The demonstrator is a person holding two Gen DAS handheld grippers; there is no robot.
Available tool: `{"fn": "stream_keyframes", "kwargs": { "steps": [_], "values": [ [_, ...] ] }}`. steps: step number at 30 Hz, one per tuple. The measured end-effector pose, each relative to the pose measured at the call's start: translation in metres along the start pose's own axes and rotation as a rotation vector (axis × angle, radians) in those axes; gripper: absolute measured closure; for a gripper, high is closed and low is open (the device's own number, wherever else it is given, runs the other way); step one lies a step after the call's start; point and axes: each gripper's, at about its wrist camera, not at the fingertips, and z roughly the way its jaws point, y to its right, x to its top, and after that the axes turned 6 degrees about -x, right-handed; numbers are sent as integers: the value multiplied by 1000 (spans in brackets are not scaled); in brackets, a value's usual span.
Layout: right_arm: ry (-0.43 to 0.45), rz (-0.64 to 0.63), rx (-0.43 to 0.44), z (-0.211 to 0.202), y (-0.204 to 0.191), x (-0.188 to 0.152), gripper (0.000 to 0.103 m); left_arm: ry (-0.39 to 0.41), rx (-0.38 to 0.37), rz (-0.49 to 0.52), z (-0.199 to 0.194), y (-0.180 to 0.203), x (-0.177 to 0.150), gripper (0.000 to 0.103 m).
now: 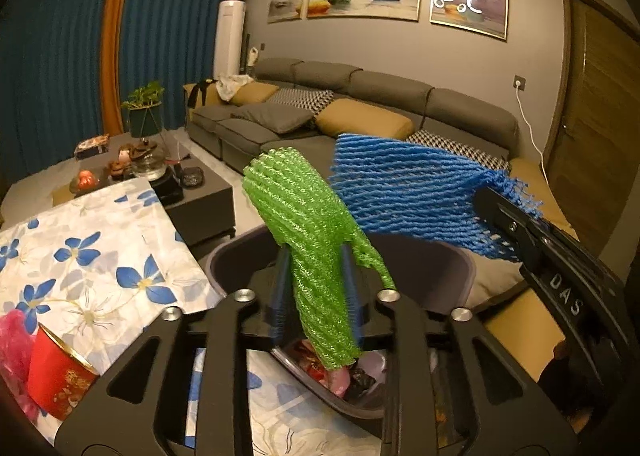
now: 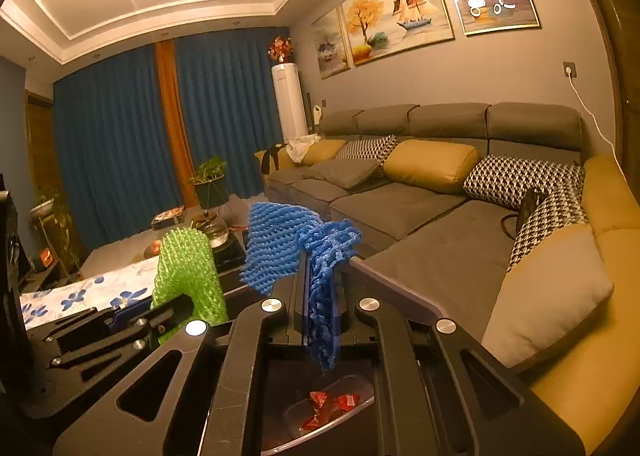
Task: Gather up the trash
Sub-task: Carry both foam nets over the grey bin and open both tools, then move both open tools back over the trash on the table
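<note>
Green foam net [image 1: 316, 240] hangs between the left gripper's [image 1: 316, 276] parted jaws; right gripper [image 2: 322, 296] clamps blue net [image 2: 288, 244] — only its view shows red wrappers [image 2: 328, 404].

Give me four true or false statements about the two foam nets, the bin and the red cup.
1. The left hand-held gripper has the green net between its fingers. True.
2. The right hand-held gripper holds a pink net. False: its net is the blue net.
3. The bin is empty. False: wrappers lie inside.
4. The red cup stands on the flowered cloth. True.
</note>
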Motion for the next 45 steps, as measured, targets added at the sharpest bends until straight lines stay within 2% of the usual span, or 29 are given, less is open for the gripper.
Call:
{"fn": "stream_keyframes", "kwargs": {
  "steps": [1,3,4,6,9,12,18,23,30,39,45],
  "values": [
    [-6,-1,2,2,0,-1,88,-3,-2,-5,1,-2,-1,65],
    [-10,-1,-3,4,2,0,79,0,5,-17,1,-5,-2,49],
    [-12,0,-1,5,3,0,78,8,17,-25,-1,-7,-3,46],
    [-12,1,-3,6,4,-1,64,19,25,-42,-4,-11,-4,34],
    [-9,7,-5,5,5,0,59,30,42,-72,-11,-18,-4,25],
    [-9,11,-2,0,6,1,54,42,93,-88,-22,-25,-7,19],
    [25,1,-4,-24,1,-2,35,65,232,-109,-58,-38,-21,13],
    [37,-9,9,-46,-8,-10,25,86,362,-130,-99,-52,-41,11],
    [34,-40,63,-77,-36,-22,21,92,525,-191,-162,-81,-73,10],
    [0,-93,206,-114,-101,-55,21,111,760,-261,-251,-125,-129,10],
    [-20,-118,290,-130,-142,-70,21,91,832,-273,-289,-150,-157,10]
  ]
}}
